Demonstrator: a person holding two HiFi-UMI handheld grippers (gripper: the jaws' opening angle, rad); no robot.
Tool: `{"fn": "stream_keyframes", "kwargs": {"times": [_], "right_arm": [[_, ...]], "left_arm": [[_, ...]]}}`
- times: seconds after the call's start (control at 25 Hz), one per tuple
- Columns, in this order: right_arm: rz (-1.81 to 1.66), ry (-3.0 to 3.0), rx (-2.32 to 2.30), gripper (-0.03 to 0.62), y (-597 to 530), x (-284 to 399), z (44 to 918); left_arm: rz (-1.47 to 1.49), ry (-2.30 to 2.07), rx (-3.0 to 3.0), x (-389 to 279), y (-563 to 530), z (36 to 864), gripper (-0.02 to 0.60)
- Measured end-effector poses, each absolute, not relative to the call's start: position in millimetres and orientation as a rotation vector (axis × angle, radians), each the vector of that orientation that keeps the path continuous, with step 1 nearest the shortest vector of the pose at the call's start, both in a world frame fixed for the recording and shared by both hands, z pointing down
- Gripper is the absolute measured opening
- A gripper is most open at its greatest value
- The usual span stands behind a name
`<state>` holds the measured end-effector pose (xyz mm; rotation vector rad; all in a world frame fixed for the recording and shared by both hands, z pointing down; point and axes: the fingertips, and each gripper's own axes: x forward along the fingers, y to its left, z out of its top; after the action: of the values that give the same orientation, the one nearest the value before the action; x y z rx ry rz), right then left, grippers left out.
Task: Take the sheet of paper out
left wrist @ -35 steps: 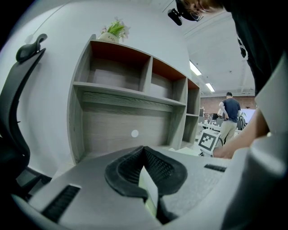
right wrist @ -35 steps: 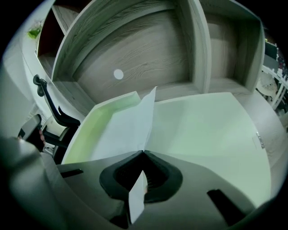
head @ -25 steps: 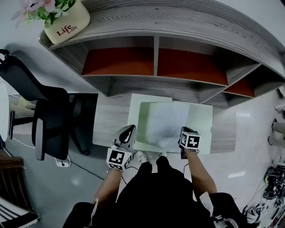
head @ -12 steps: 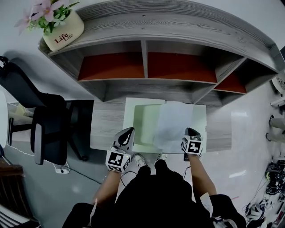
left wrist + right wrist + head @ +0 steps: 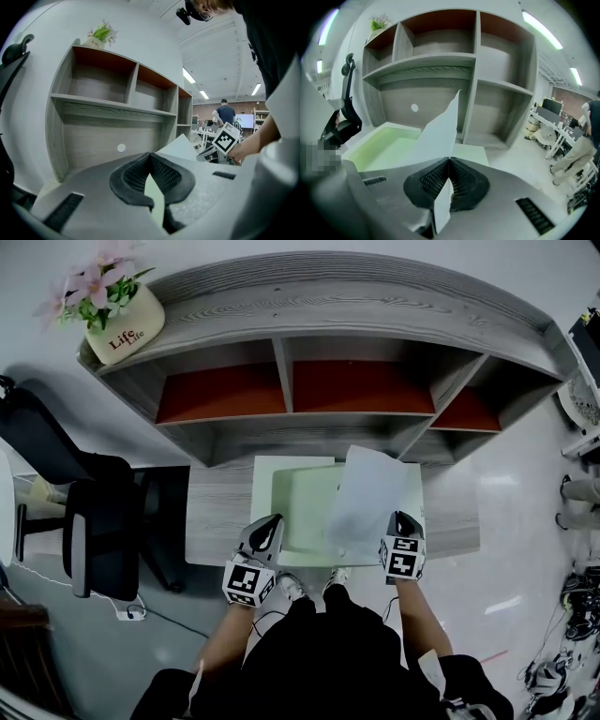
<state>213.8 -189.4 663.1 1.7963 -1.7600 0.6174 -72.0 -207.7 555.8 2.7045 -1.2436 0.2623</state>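
A white sheet of paper stands tilted above the right half of a pale green folder lying open on the desk. My right gripper is shut on the sheet's near edge; in the right gripper view the sheet rises from between the closed pads of that gripper. At the folder's near left edge, my left gripper is shut, and in the left gripper view a pale green strip of the folder shows between the closed pads of this gripper. The lifted sheet shows there too.
The grey desk stands against a wooden shelf unit with red-backed compartments and a flower pot on top. A black chair stands to the left. A person stands far off in the room.
The right gripper has risen and drawn the sheet up and rightward, off the folder's middle. The left gripper has stayed at the folder's near left edge.
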Motion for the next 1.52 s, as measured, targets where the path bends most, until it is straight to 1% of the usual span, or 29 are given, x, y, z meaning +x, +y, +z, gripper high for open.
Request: {"fn": "stream_keyframes", "kwargs": {"times": [0.68,1.52], "right_arm": [[0.225,-1.866,1.850,0.023,-192.1,191.7,577.1],[-0.008,-1.968,2.048,0.023,-155.7,178.9,472.0]], "left_arm": [[0.181,-1.271,2.744,-66.4,-212.8,532.1,0.006],[0.112,-1.198,2.818,-53.9,-198.7,502.8,0.006]]}}
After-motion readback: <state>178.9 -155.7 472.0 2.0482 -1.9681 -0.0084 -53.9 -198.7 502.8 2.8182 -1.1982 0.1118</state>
